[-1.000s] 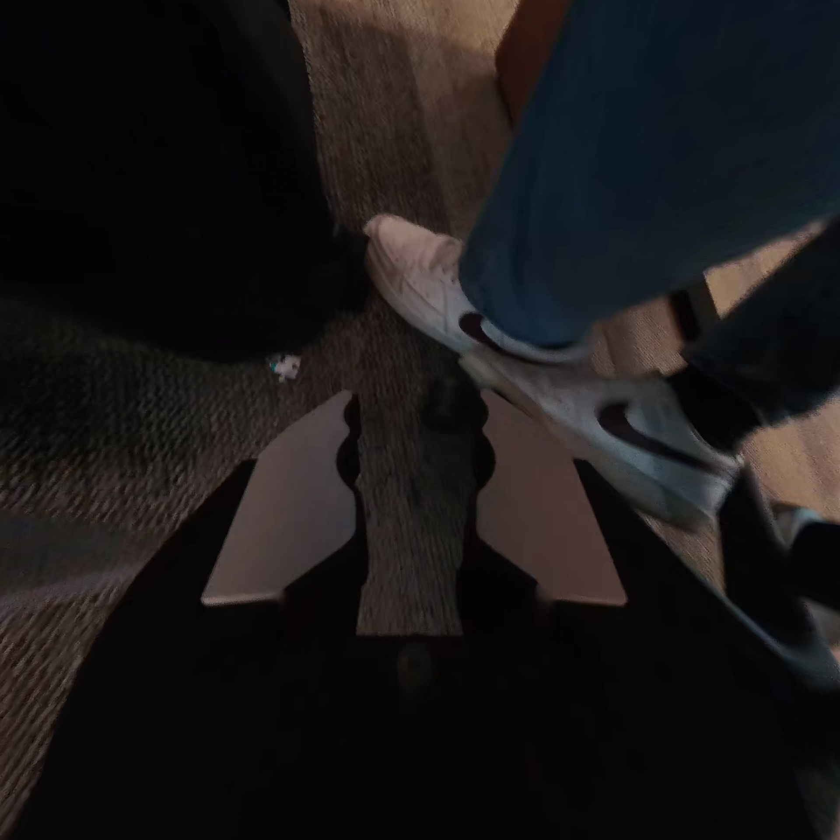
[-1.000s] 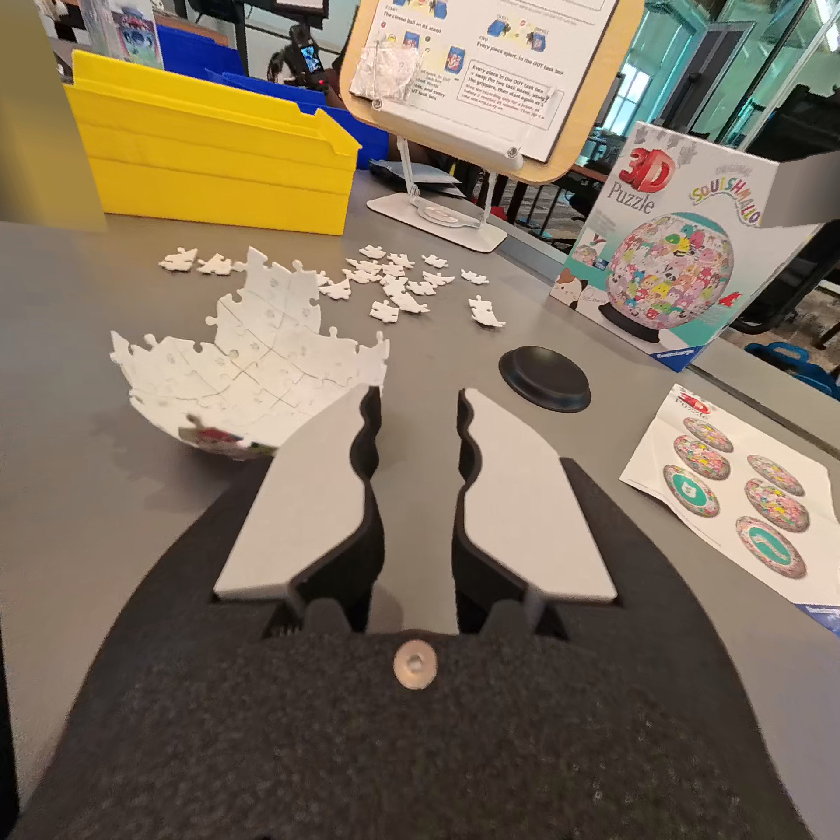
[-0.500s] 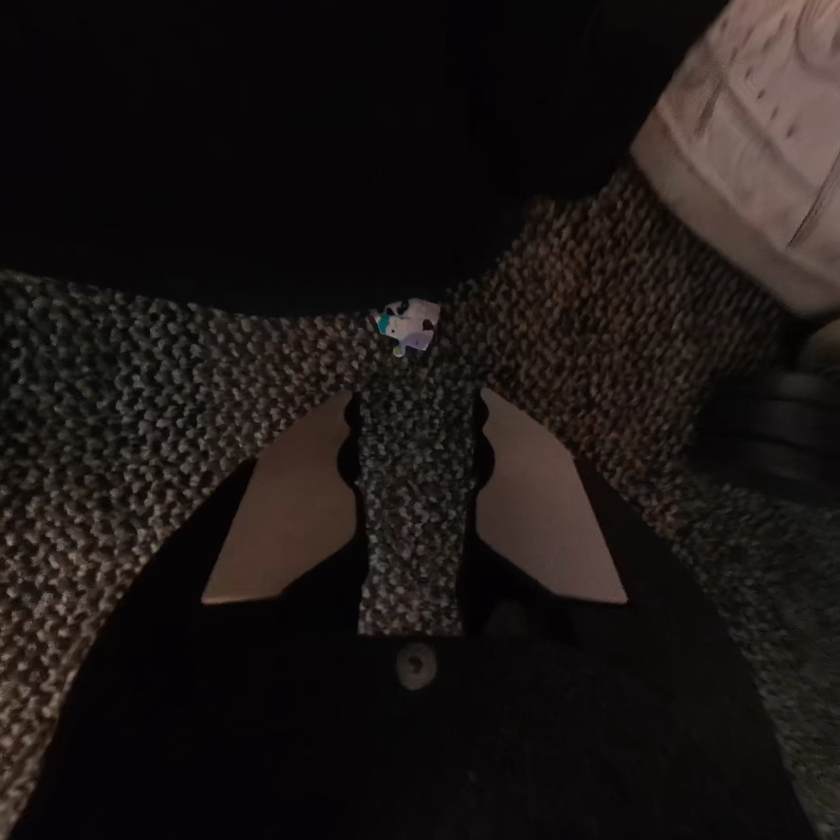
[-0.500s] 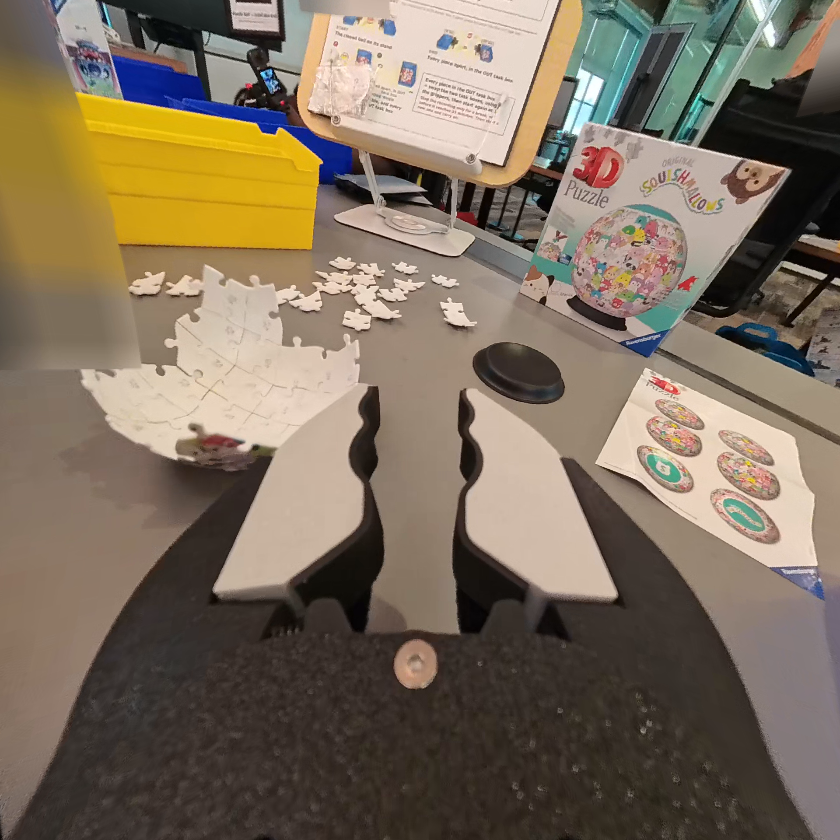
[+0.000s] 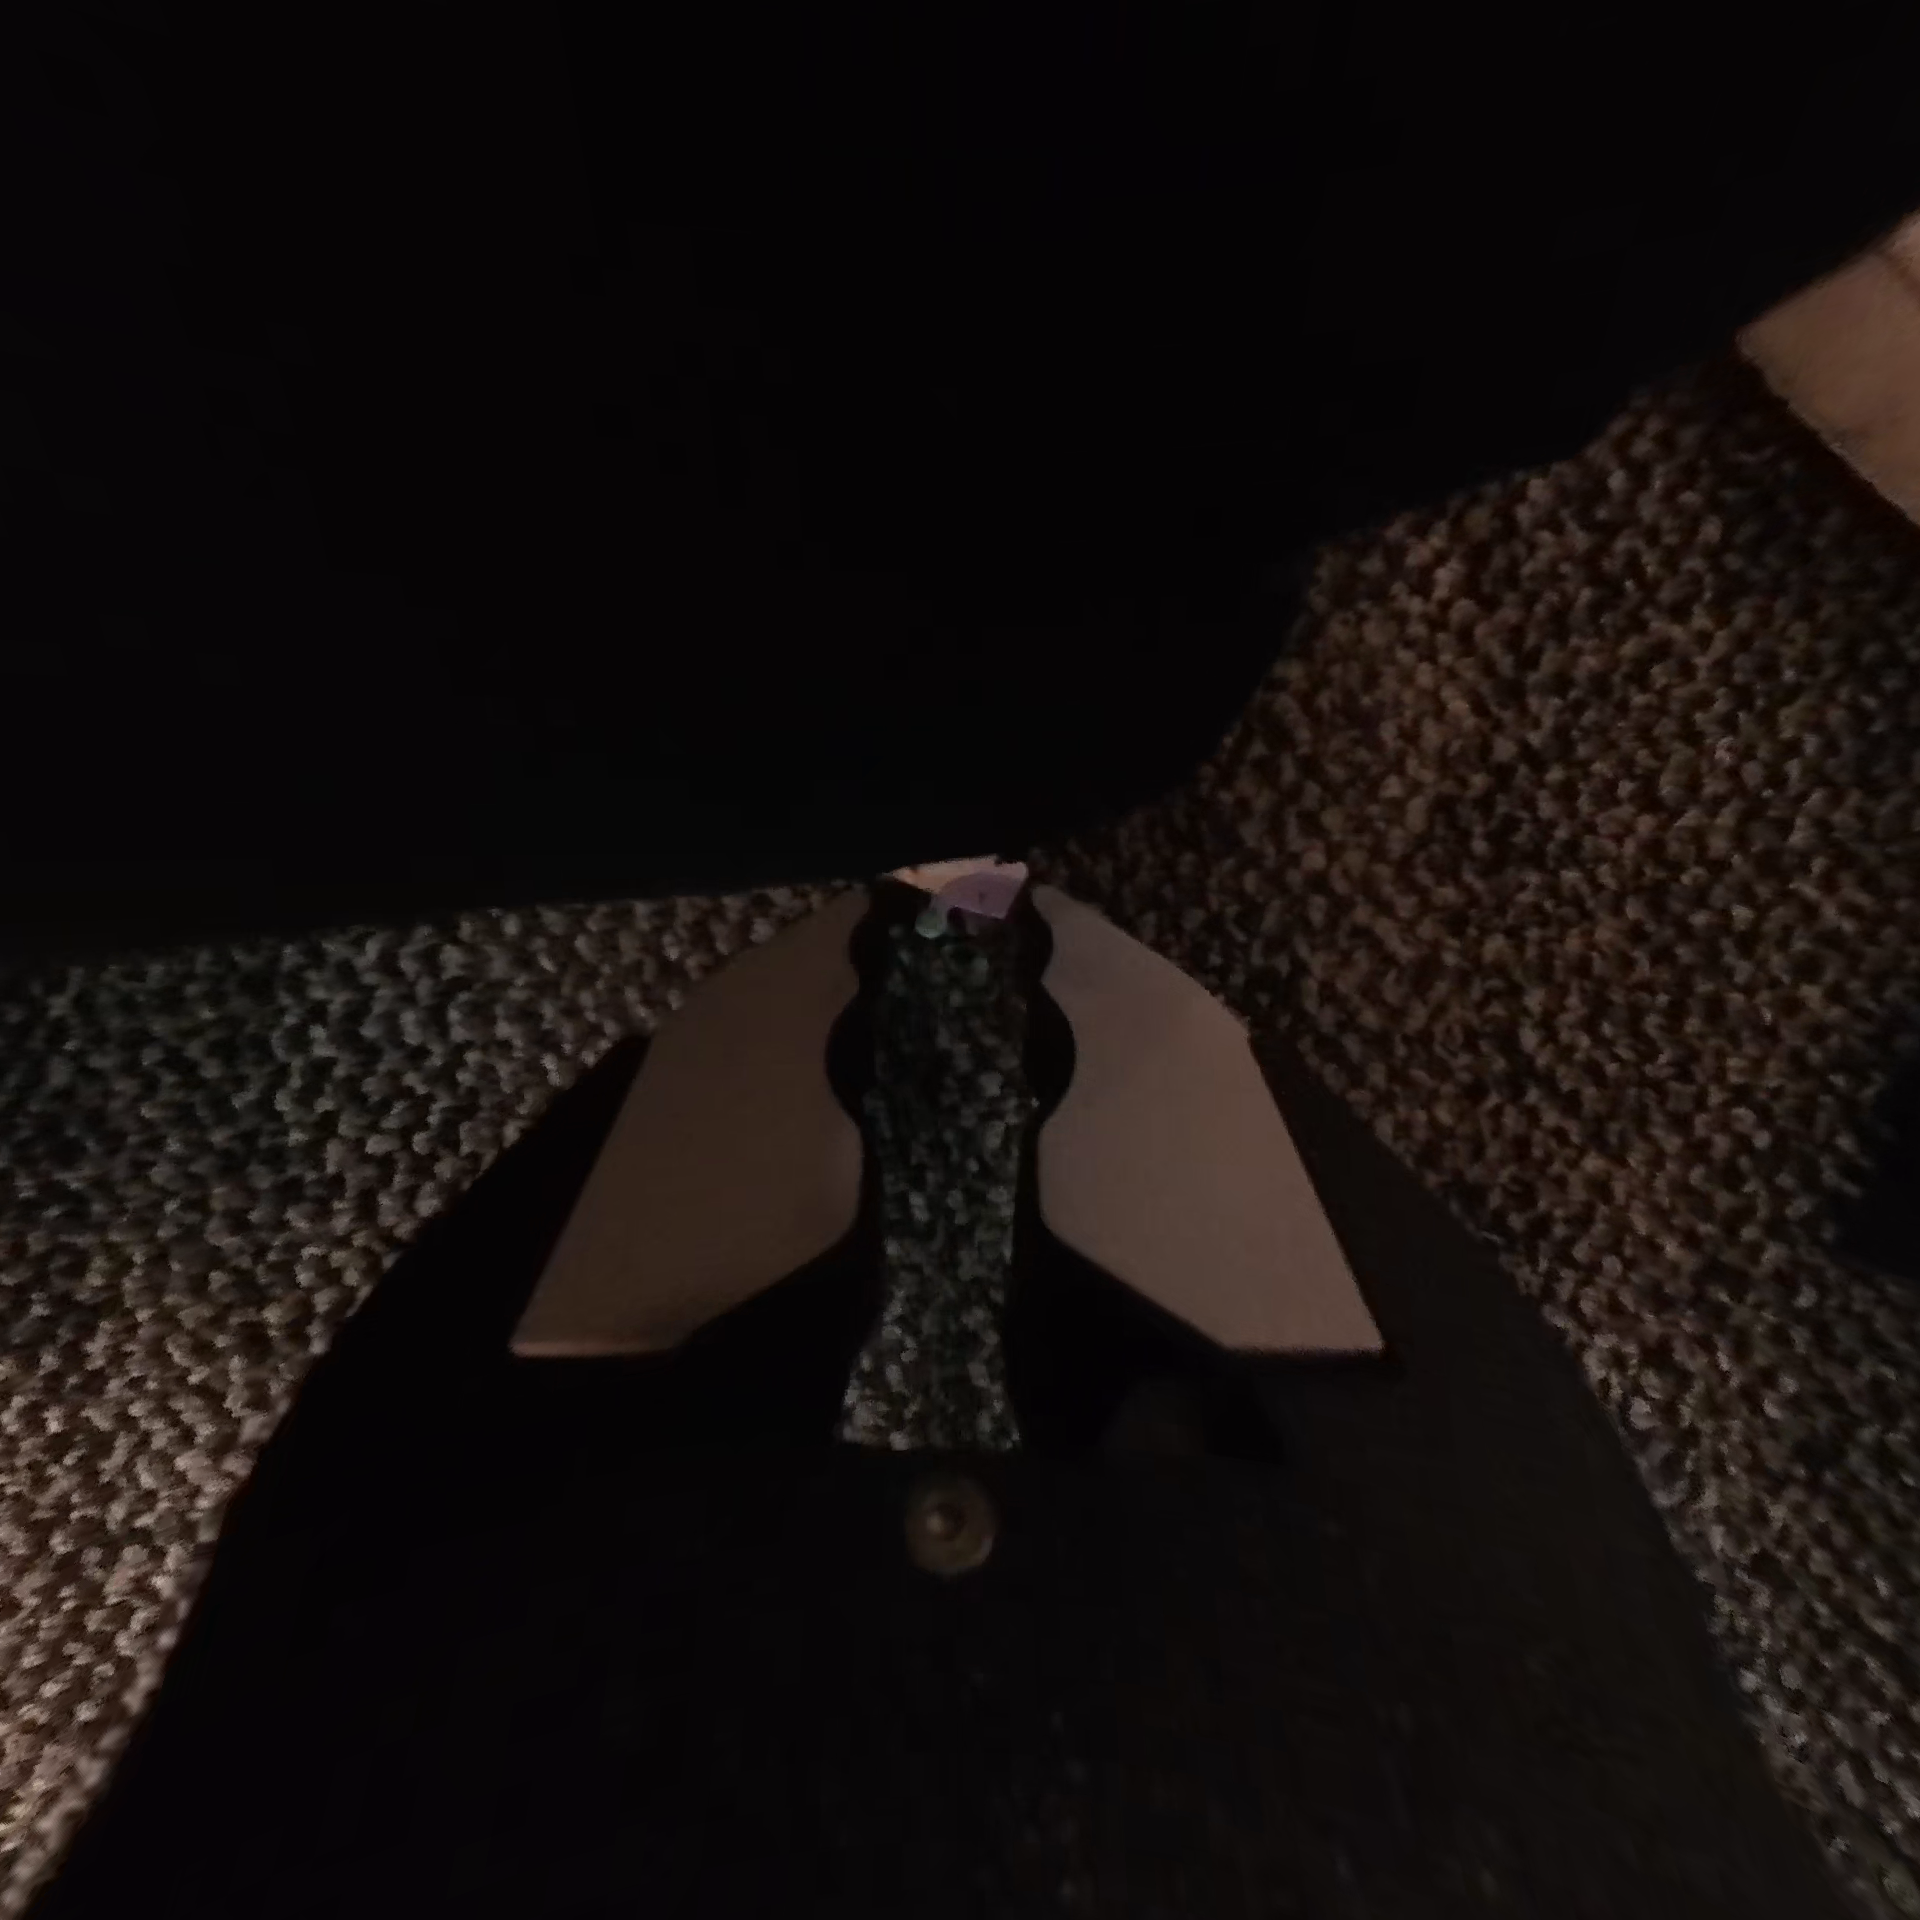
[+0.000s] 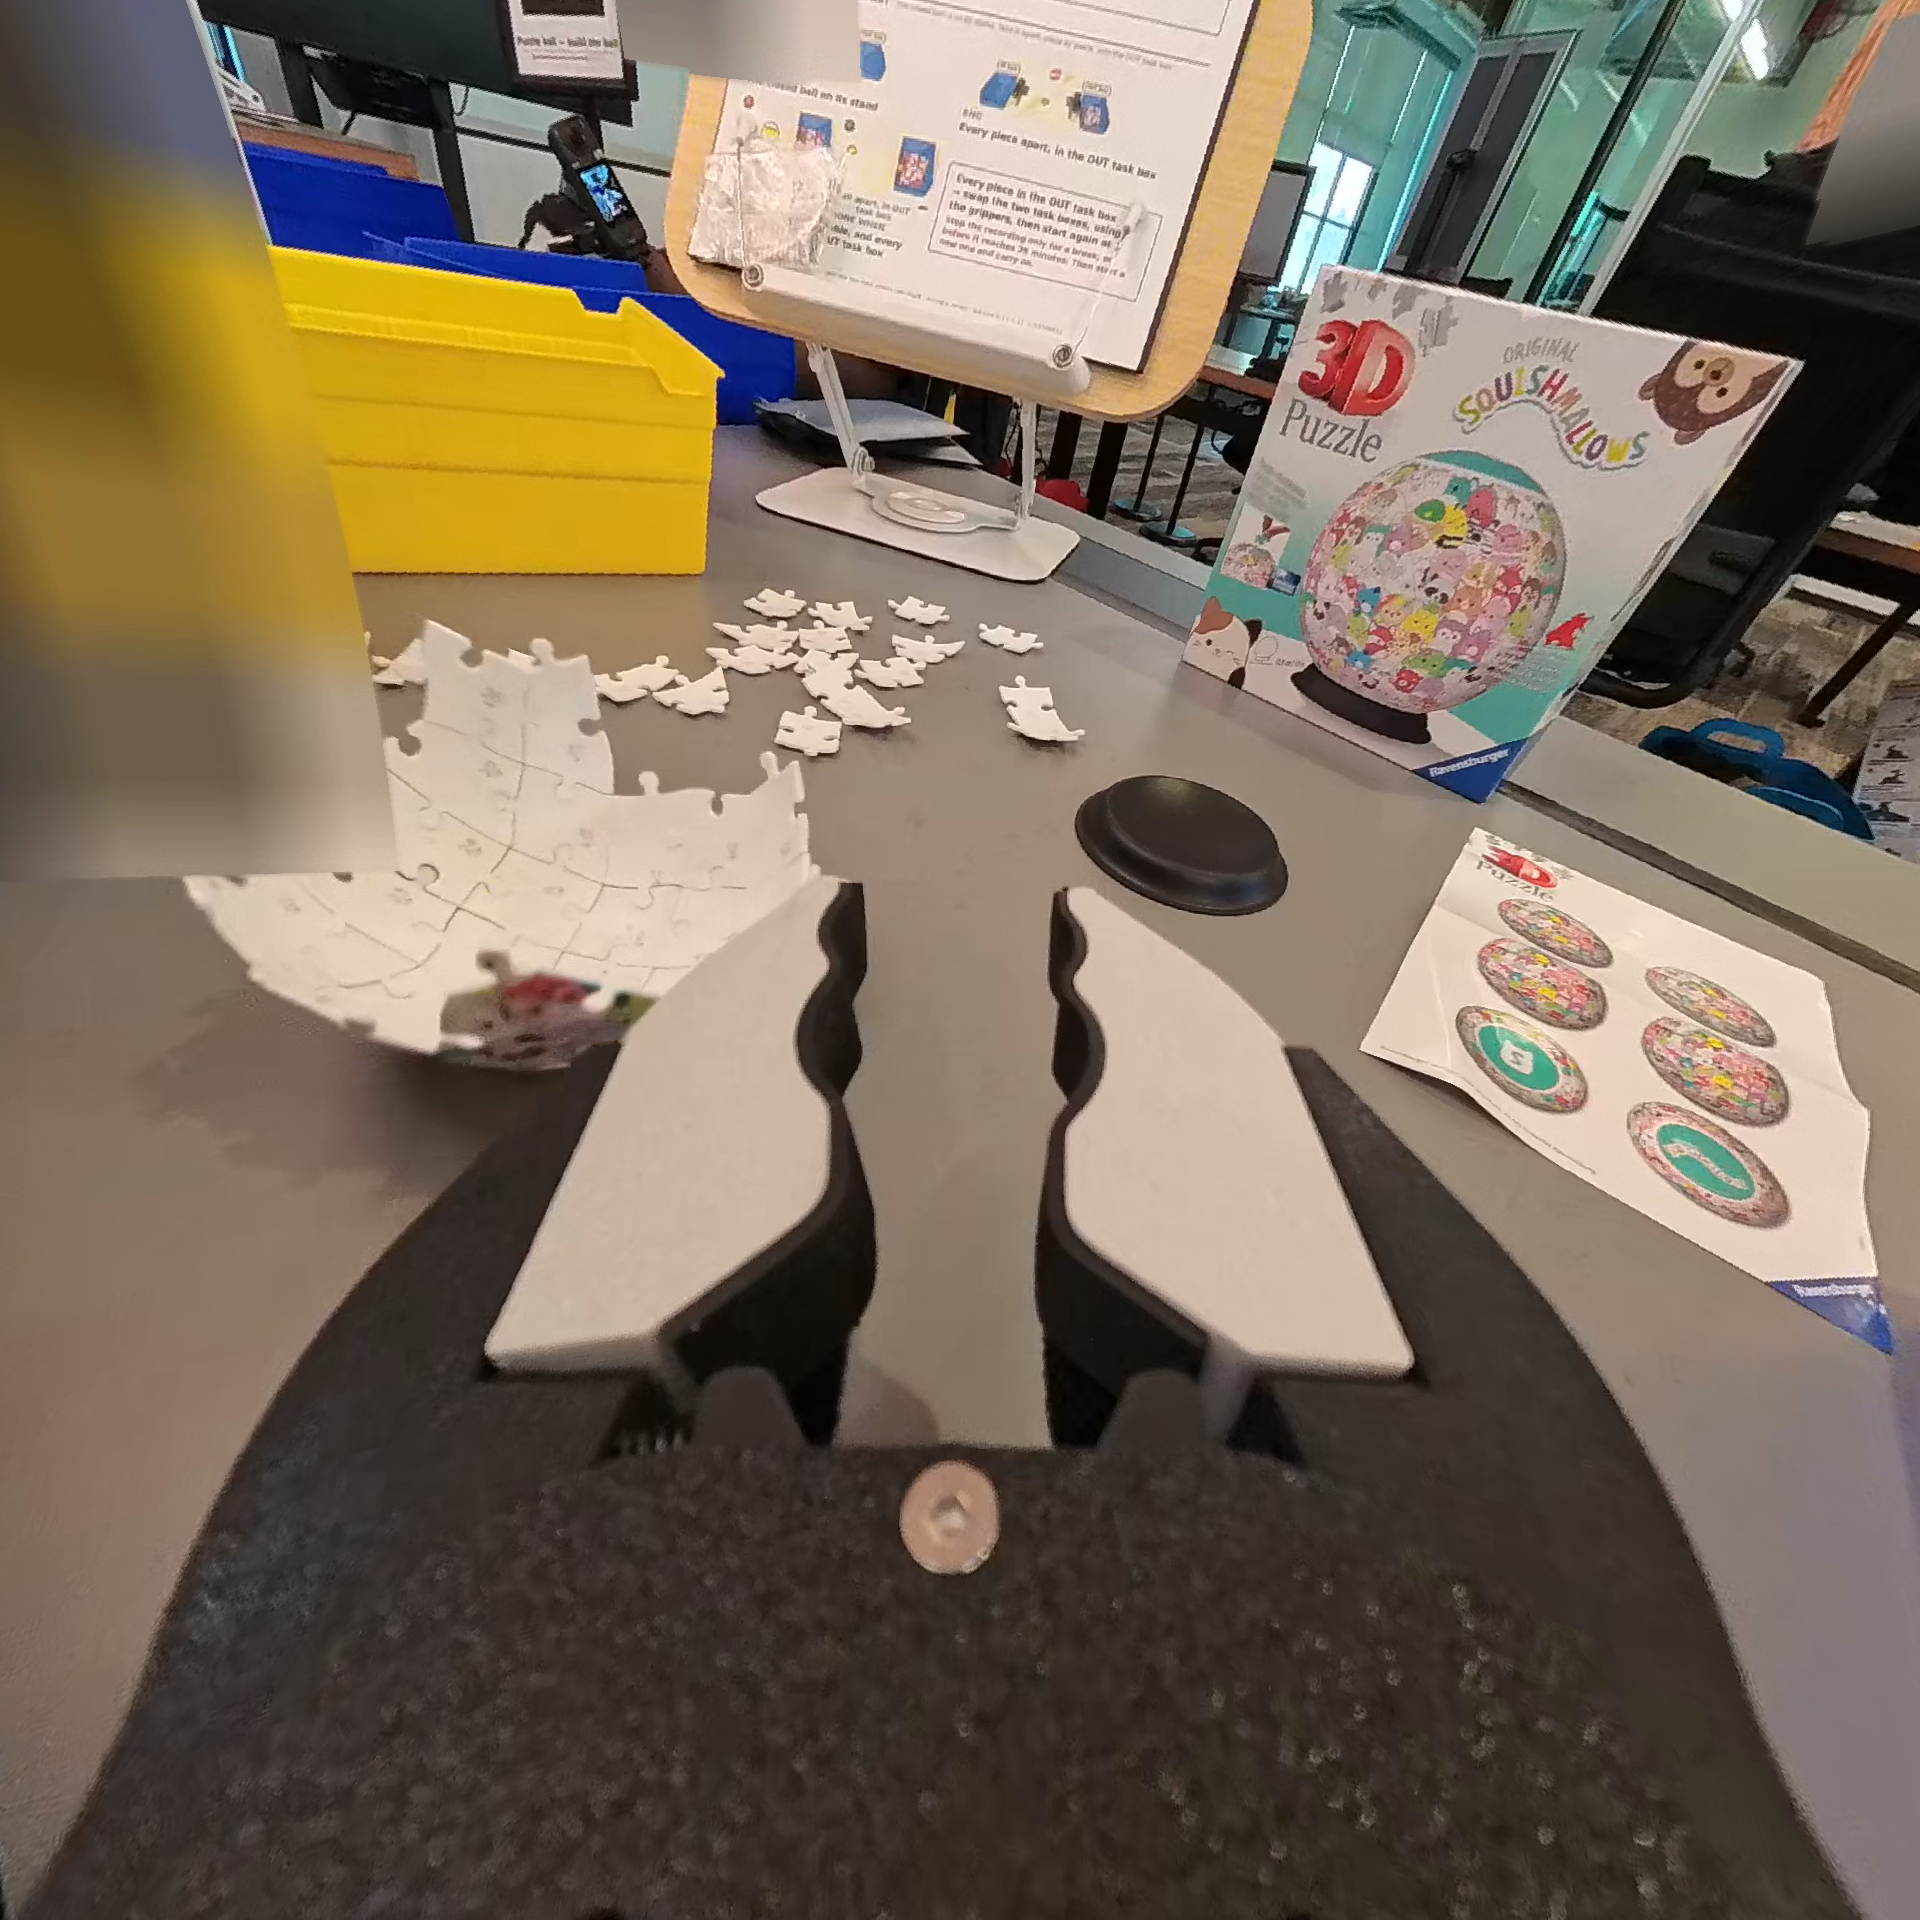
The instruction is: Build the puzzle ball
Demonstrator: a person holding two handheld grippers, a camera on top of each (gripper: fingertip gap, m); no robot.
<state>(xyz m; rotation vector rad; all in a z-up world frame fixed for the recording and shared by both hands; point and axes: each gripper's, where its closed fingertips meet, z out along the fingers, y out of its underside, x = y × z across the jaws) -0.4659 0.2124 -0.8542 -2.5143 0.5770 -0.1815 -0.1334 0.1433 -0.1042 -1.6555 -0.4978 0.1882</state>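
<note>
Speckled carpet (image 5: 1558, 831) fills the left wrist view, dim and half lost in black shadow above, with a pale edge of something (image 5: 1839, 332) at the upper right. Low over that floor the left gripper (image 5: 958, 906) has its jaws drawn close around a small coloured puzzle piece (image 5: 971, 896) lying at their tips; whether they already pinch it or only flank it cannot be told in the dark. Up on the grey table (image 6: 987, 831), the right gripper (image 6: 956, 914) hovers with its jaws spread and nothing between them. Just left of its fingers sits the half-built puzzle ball (image 6: 520, 862), a white bowl of joined pieces with a colourful patch low on its outside. Behind it loose white pieces (image 6: 831, 665) lie scattered, and a black round stand (image 6: 1179, 857) rests just right of the fingertips. Farther right lie a printed leaflet (image 6: 1631, 1060) and the upright puzzle box (image 6: 1455, 530). Yellow bins (image 6: 499, 436) stand stacked at the back left, beside a sign board on a stand (image 6: 966, 177).
</note>
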